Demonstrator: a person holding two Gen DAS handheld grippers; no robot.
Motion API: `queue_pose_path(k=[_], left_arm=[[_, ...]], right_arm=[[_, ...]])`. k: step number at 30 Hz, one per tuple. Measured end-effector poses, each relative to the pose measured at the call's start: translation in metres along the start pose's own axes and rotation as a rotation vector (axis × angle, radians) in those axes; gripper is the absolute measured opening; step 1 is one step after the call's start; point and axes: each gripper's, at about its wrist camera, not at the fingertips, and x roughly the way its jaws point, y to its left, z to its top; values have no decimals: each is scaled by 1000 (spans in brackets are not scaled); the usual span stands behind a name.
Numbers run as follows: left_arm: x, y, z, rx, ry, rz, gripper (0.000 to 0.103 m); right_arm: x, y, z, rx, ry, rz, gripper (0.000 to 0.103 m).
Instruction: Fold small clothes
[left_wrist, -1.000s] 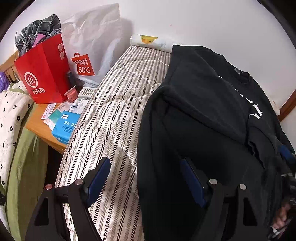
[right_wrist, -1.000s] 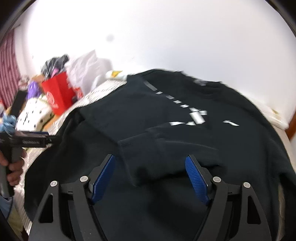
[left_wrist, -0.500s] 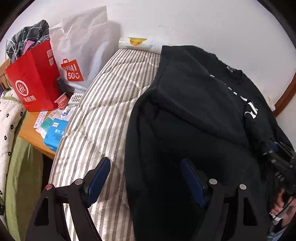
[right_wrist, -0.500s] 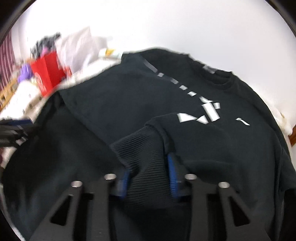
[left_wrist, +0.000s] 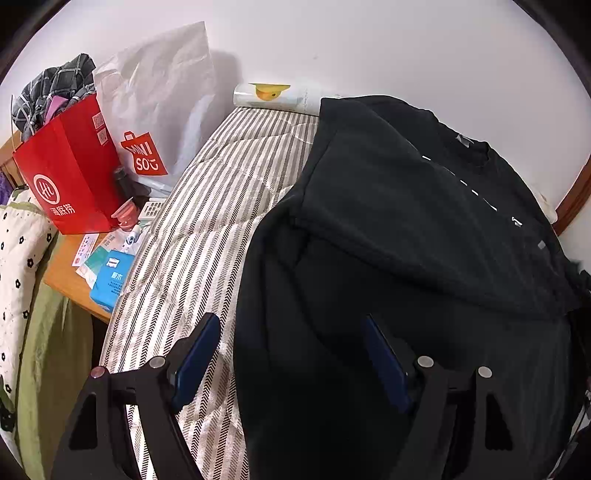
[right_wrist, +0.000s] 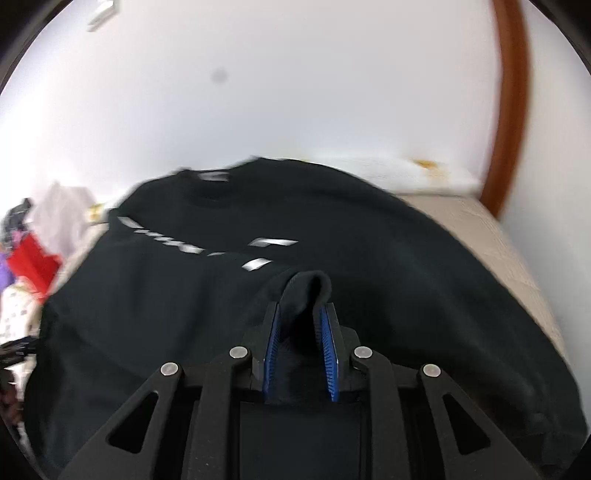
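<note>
Two hand-held grippers work over one black long-sleeved sweatshirt with white lettering (left_wrist: 424, 229), which lies spread across the bed with the grey-and-white striped quilted cover (left_wrist: 207, 236), its neckline toward the white wall; the left hand-held gripper (left_wrist: 288, 354) hovers with its blue-padded fingers (left_wrist: 195, 350) spread wide, one over the striped cover and the other over the dark cloth at the garment's near edge, gripping nothing; the right hand-held gripper (right_wrist: 300, 332) has its ribbed blue pads (right_wrist: 273, 343) pressed in on a raised fold of the black sweatshirt (right_wrist: 306, 288), which bulges up between them; that view is blurred; beside the bed, a red paper shopping bag (left_wrist: 70, 177) and a white plastic shopping bag with a red logo (left_wrist: 159, 107) stand on a wooden desk (left_wrist: 70, 277), near a light blue packet (left_wrist: 110, 280).
</note>
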Motion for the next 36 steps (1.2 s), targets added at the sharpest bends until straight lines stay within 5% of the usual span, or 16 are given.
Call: queue_pose_path(k=[3, 8, 10, 19, 25, 36], left_arm=[[-1, 0, 2, 8, -11, 2, 77], [-3, 3, 9, 16, -42, 6, 77], [-3, 4, 11, 28, -47, 18, 75], [-1, 13, 22, 61, -60, 29, 59], [4, 20, 28, 67, -79, -10, 56], [20, 23, 34, 87, -70, -63, 46]], right_arm=[[3, -19, -3, -3, 23, -82, 22], [-11, 3, 14, -57, 1, -42, 34], [-12, 28, 26, -82, -23, 9, 46], [48, 182, 75, -157, -24, 320, 46], [96, 274, 94, -219, 8, 447, 46], [187, 365, 118, -316, 67, 481, 46]])
